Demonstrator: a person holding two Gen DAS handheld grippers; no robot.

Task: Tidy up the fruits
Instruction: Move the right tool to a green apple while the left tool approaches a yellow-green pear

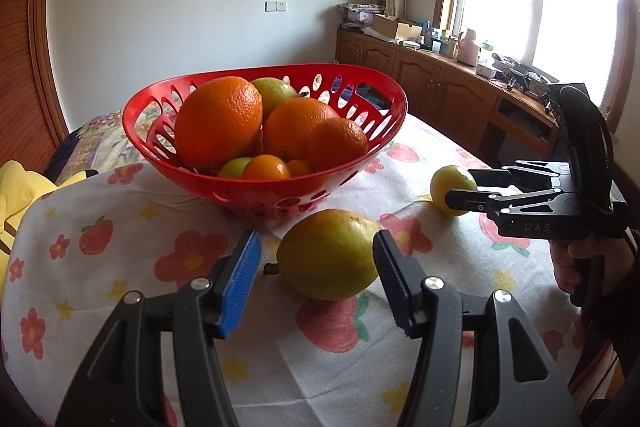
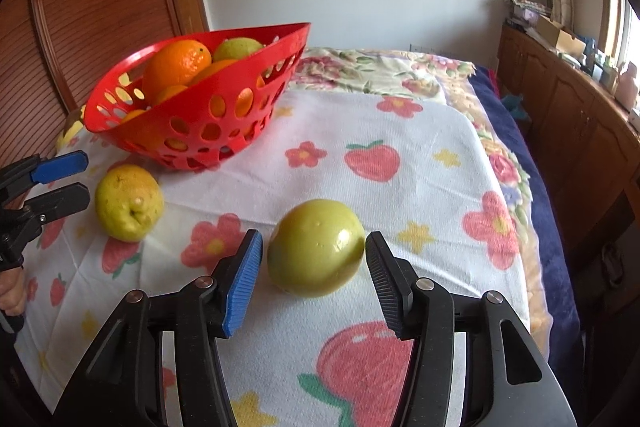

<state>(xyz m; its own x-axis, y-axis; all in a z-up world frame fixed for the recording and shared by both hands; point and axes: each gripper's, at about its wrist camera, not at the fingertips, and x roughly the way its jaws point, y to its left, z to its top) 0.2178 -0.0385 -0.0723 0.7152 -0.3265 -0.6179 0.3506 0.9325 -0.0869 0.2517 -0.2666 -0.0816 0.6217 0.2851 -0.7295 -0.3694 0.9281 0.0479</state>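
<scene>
Floral cloth [image 1: 120, 267], yellow-green stemmed pear [image 1: 328, 255]

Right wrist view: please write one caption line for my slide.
Right gripper, jaws open around a yellow-green fruit on the flowered cloth, beside a red basket of oranges.

Oranges [image 1: 218, 121] lie in the basket [image 1: 264, 191] on the cloth [image 1: 120, 267]; before it, a pear [image 1: 328, 255] left of an apple [image 2: 316, 253].
</scene>
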